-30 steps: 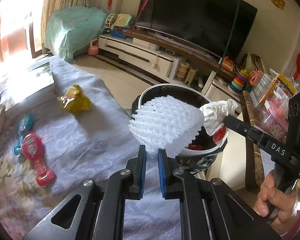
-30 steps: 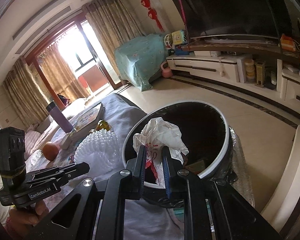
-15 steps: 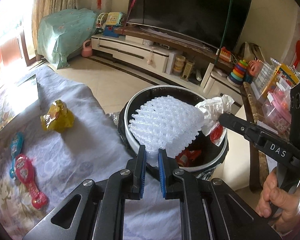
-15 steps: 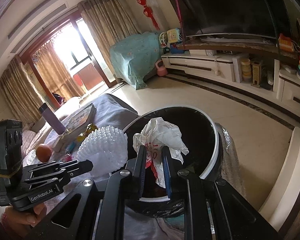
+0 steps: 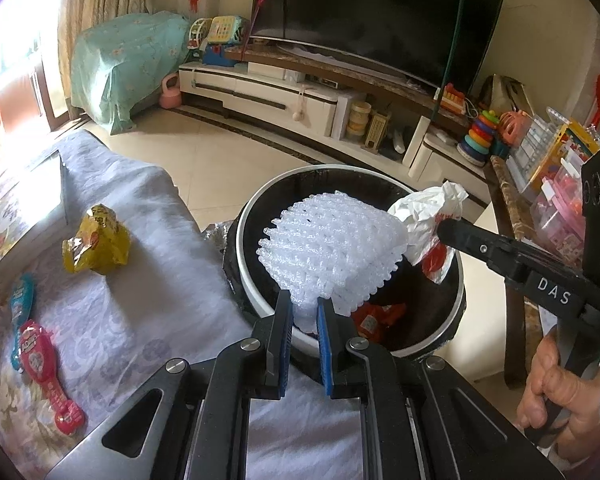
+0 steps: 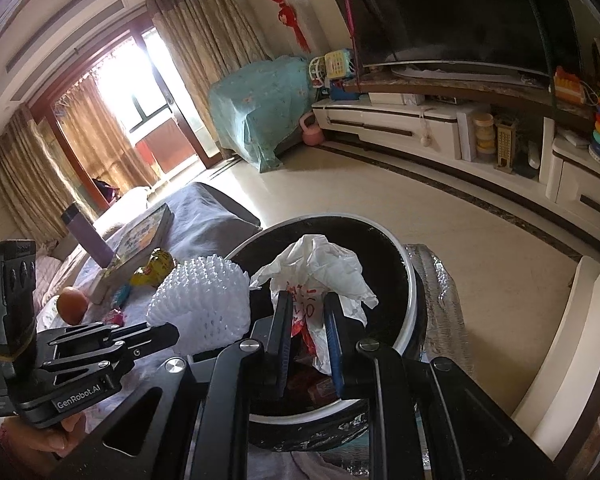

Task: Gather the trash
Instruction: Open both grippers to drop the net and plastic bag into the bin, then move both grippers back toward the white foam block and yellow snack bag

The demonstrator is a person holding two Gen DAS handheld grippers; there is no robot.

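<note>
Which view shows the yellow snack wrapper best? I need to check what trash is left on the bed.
The left wrist view: the yellow snack wrapper lies unobstructed on the grey bedspread. In the right wrist view it is small and partly hidden behind the white foam net.

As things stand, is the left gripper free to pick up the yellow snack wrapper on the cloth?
Probably not yet: the left gripper is shut on the white foam net; the yellow snack wrapper lies unobstructed.

Grey-clothed table carries yellow wrapper, book, toy brushes.
</note>
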